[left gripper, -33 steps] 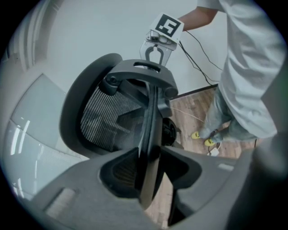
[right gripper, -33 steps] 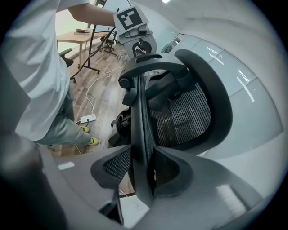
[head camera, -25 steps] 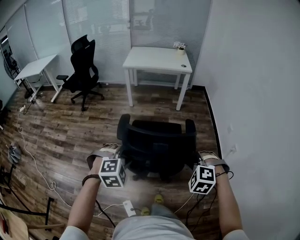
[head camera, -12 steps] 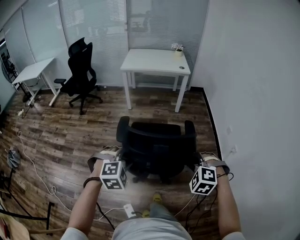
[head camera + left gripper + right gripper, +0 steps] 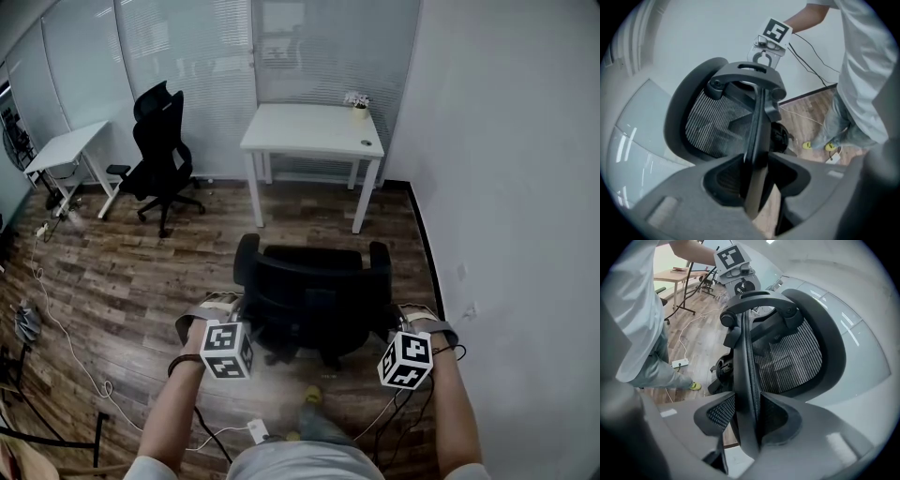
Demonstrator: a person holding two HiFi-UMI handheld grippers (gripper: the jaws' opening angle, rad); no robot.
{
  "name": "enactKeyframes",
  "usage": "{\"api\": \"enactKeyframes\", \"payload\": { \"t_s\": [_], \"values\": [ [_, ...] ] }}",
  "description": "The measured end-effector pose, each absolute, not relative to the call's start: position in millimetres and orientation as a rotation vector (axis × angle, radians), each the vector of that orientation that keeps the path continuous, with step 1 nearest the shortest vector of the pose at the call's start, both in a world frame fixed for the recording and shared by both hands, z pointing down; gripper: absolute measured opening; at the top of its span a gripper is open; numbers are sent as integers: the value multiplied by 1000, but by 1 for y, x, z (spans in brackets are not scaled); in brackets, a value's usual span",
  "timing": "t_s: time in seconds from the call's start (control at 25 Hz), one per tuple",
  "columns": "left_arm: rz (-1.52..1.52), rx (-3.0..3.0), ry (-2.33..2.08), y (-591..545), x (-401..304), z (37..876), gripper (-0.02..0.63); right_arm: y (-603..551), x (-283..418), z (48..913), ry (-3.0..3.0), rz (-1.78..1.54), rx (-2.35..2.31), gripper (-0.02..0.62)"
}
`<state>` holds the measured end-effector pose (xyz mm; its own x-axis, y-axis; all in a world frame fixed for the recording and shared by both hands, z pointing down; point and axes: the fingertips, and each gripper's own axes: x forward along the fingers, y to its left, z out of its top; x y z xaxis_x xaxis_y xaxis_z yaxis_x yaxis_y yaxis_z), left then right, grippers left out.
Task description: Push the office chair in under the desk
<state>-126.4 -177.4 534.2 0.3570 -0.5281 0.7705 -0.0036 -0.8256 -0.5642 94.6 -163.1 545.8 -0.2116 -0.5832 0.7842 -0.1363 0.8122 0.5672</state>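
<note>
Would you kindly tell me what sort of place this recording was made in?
Most likely a small office: a white rectangular desk by the far wall, a black mesh-backed office chair before it, a second black swivel chair at left, and slatted blinds behind.

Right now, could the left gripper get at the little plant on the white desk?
Probably not. The left gripper grips the office chair, which stands between it and the desk; the plant sits at the far corner.

L tongs point(image 5: 755, 163) clamp office chair point(image 5: 712, 126) at backrest edge.
</note>
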Motion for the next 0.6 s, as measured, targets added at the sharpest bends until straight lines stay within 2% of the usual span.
{"api": "enactKeyframes", "payload": {
  "t_s": [0.6],
  "values": [
    [-1505, -2144, 510, -322, -106, 536, 164, -308, 115, 546, -1788, -477, 529, 160]
  ]
}}
